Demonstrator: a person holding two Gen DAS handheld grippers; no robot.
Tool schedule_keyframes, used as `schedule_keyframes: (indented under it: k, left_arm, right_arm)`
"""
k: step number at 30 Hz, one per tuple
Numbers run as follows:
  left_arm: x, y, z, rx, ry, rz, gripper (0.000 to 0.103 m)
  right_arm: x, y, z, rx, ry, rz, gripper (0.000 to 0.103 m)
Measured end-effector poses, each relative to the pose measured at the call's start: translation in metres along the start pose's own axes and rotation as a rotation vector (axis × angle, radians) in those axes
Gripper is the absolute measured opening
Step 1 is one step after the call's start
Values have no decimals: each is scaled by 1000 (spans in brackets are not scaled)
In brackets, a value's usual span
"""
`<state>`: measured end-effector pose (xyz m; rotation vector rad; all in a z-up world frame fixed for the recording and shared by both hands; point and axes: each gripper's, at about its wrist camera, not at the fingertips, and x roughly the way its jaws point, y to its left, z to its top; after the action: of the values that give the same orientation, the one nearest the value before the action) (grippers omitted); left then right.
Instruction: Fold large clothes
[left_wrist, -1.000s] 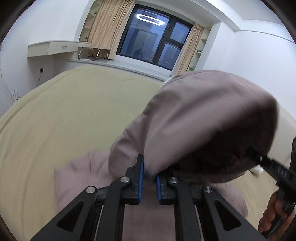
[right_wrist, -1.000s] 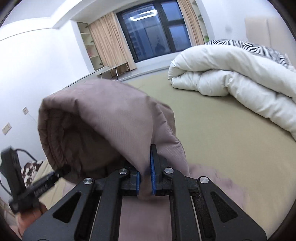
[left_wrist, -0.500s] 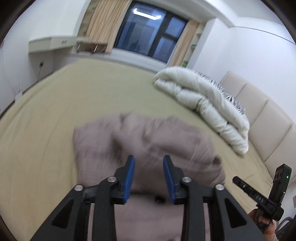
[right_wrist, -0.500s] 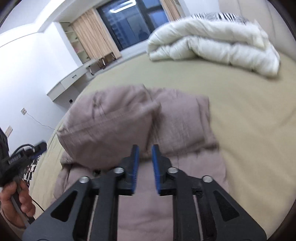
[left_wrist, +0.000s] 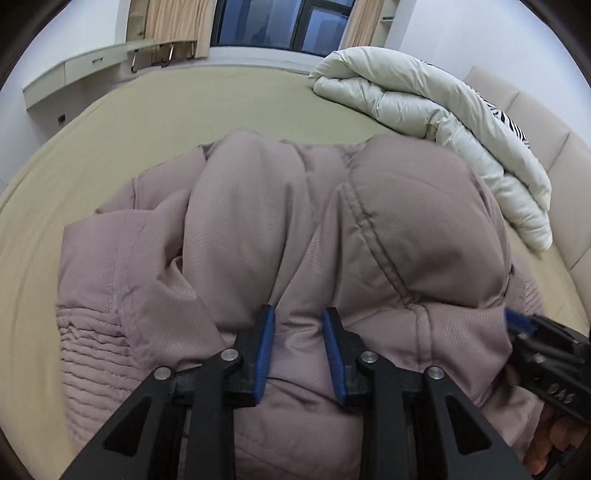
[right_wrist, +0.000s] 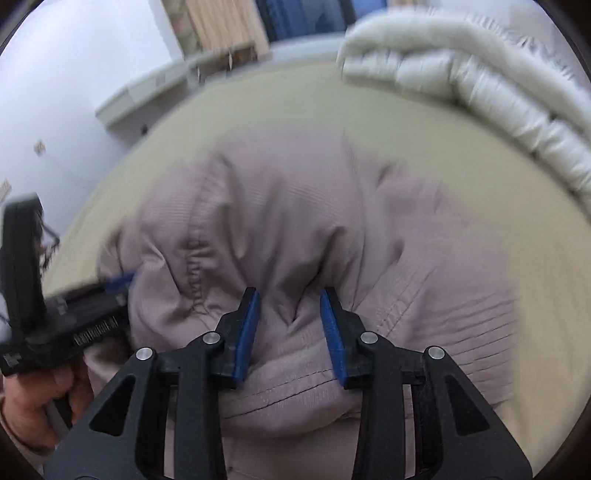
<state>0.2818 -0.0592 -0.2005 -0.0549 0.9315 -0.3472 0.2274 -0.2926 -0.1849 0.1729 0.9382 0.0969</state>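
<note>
A mauve puffer jacket (left_wrist: 280, 229) lies folded in a bulky heap on the tan bed (left_wrist: 155, 110); it also fills the right wrist view (right_wrist: 295, 221). My left gripper (left_wrist: 298, 314) is open, its blue pads pressed against the jacket's near fold, holding nothing. My right gripper (right_wrist: 288, 295) is open too, its pads against the jacket's near edge. The right gripper shows at the right edge of the left wrist view (left_wrist: 517, 321), and the left gripper at the left of the right wrist view (right_wrist: 118, 280). The right wrist view is blurred.
A rolled white duvet (left_wrist: 436, 122) lies on the bed at the far right, with a zebra-print pillow behind it. A padded beige headboard (left_wrist: 546, 140) is on the right. A wall shelf (left_wrist: 85, 70), curtains and a dark window are at the back.
One second ago both grippers held the jacket's raised part. They have let go, the jacket has dropped into a folded heap, and both open grippers have come down against it.
</note>
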Motion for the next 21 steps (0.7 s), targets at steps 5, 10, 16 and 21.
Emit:
schedule_keyframes:
  k: [5, 10, 16, 21]
  left_arm:
    - [-27, 5, 13, -34, 7, -27, 26]
    - [-78, -1, 41, -22, -170, -56, 26]
    - [-9, -21, 69, -7, -43, -63, 27]
    - [42, -17, 50, 30, -6, 5, 23]
  right_arm:
    - [-26, 0, 7, 11, -48, -7, 34]
    - [-82, 4, 48, -9, -275, -19, 34]
    - [11, 9, 118, -15, -96, -22, 34]
    - [91, -11, 98, -11, -1, -82, 33]
